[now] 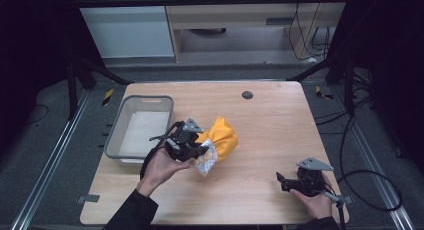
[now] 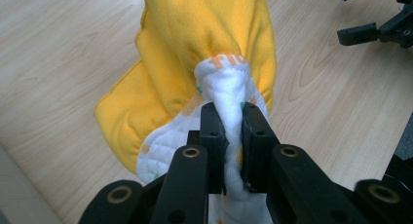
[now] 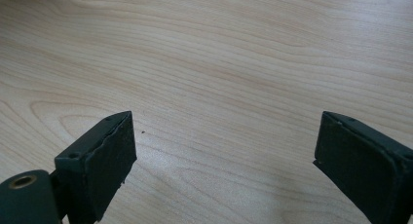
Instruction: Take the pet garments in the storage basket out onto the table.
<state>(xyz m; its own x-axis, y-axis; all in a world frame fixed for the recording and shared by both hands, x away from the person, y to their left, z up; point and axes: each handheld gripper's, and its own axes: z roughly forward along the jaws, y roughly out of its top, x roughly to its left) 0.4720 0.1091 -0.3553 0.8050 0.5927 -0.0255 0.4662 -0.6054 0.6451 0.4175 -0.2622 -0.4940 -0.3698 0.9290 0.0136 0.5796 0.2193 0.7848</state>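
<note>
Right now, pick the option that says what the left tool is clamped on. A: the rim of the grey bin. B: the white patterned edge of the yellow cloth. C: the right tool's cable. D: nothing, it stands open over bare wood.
B: in the left gripper view the left tool pinches a white fold of the yellow cloth between its jaws.

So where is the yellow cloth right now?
In the high view the yellow cloth sits mid-table, just right of the grey bin, with its white printed edge pinched in the left gripper.
</note>
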